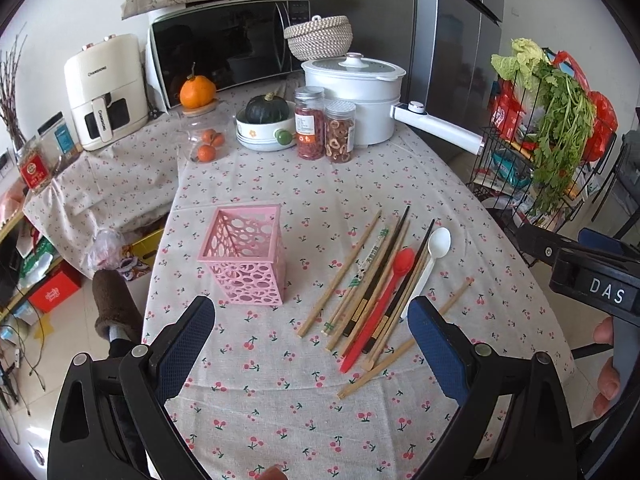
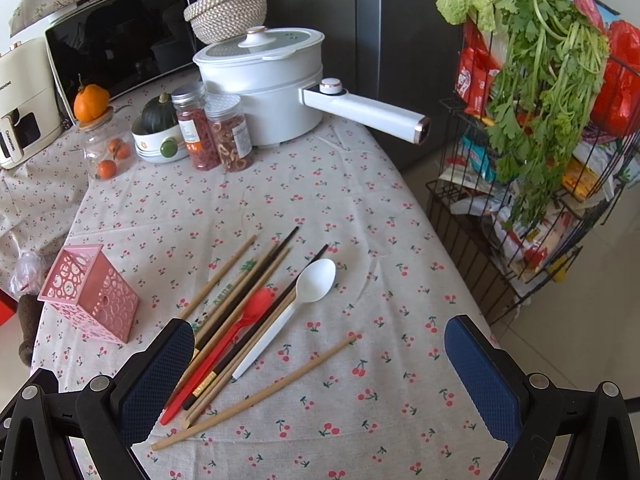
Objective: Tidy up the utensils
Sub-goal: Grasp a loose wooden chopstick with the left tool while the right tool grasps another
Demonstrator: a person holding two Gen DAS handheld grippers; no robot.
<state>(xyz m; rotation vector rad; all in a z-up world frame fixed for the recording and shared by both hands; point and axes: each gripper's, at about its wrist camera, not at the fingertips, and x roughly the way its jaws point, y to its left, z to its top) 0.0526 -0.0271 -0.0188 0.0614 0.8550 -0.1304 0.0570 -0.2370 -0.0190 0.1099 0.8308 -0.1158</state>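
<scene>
Right now the right gripper (image 2: pixel 316 372) is nearest the lone chopstick (image 2: pixel 256 392), which lies slantwise between its open fingers; the left gripper (image 1: pixel 312 344), also open, faces the pink holder (image 1: pixel 244 256).

Table (image 1: pixel 280 420) under cherry-print cloth. On it: pink holder (image 1: pixel 245 254) upright, chopsticks (image 1: pixel 340 276) in a loose heap with red spoon (image 1: pixel 380 304) and white spoon (image 1: pixel 430 260); pot (image 1: pixel 356 100), two jars (image 1: pixel 324 128), bowl (image 1: pixel 260 132) at back.

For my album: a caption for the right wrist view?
Open right tool above chopsticks and spoons beside an empty pink holder.
</scene>
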